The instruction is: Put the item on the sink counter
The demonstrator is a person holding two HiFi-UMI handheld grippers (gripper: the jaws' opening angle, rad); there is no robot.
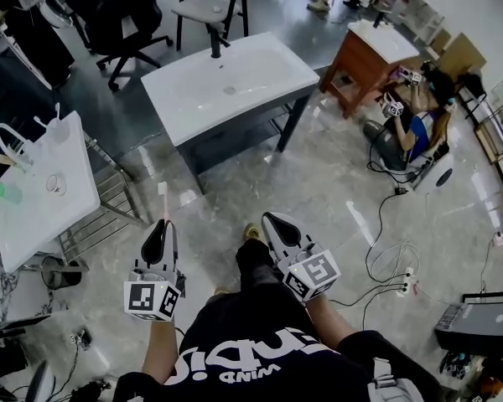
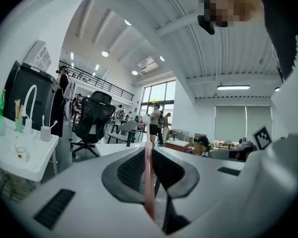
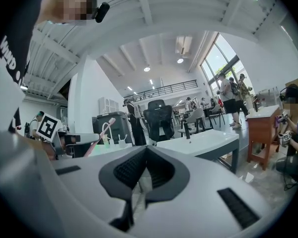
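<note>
A pink toothbrush [image 1: 163,201] with a white head sticks forward out of my left gripper [image 1: 161,224], which is shut on its handle [image 2: 148,182]. From the right gripper view the same toothbrush [image 3: 103,133] shows at the left, head up. My right gripper [image 1: 268,218] is held beside the left at waist height, and its jaws [image 3: 146,148] are shut with nothing between them. A white sink counter [image 1: 235,86] with a black faucet [image 1: 215,40] stands ahead. A second white sink counter [image 1: 33,208] is at my left.
The left counter carries a cup with brushes [image 1: 59,129], a white faucet [image 1: 8,141] and a green bottle [image 1: 0,189]. A wooden vanity [image 1: 365,57], a seated person [image 1: 415,128] and floor cables [image 1: 386,258] are on the right. Office chairs [image 1: 121,23] stand behind.
</note>
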